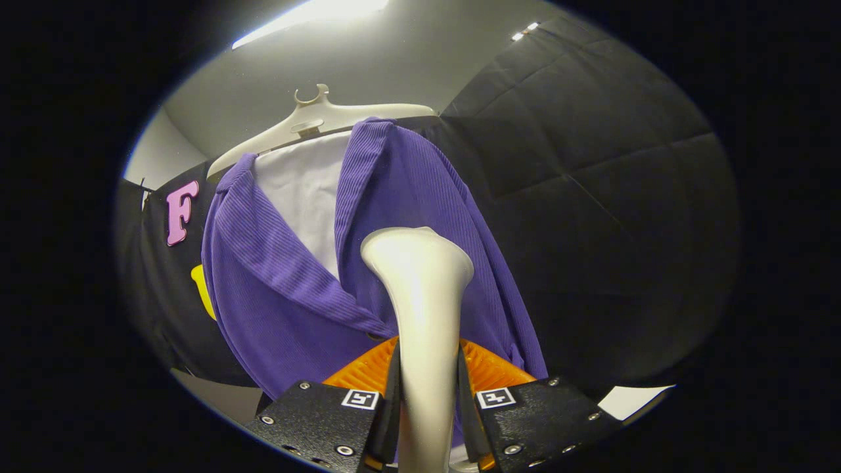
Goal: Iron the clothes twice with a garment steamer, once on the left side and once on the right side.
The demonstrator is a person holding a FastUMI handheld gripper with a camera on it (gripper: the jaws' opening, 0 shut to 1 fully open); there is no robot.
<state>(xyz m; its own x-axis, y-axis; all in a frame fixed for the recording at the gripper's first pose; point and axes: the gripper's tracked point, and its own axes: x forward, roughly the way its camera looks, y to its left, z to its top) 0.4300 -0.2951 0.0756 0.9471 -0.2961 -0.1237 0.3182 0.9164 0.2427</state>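
A purple ribbed cardigan point(276, 295) hangs open on a cream hanger point(315, 121), with a white shirt point(302, 190) under it. My gripper point(428, 381) is shut on the handle of the cream garment steamer point(420, 289), which stands upright between my fingers. The steamer's wide head sits close against the cardigan's right front panel, beside the lapel edge. Whether the head touches the fabric I cannot tell.
Black quilted cloth point(591, 197) makes the booth wall behind and to the right of the garment. A pale ceiling with a bright strip light point(309, 16) lies above the hanger. A light floor patch point(631, 401) shows low on the right.
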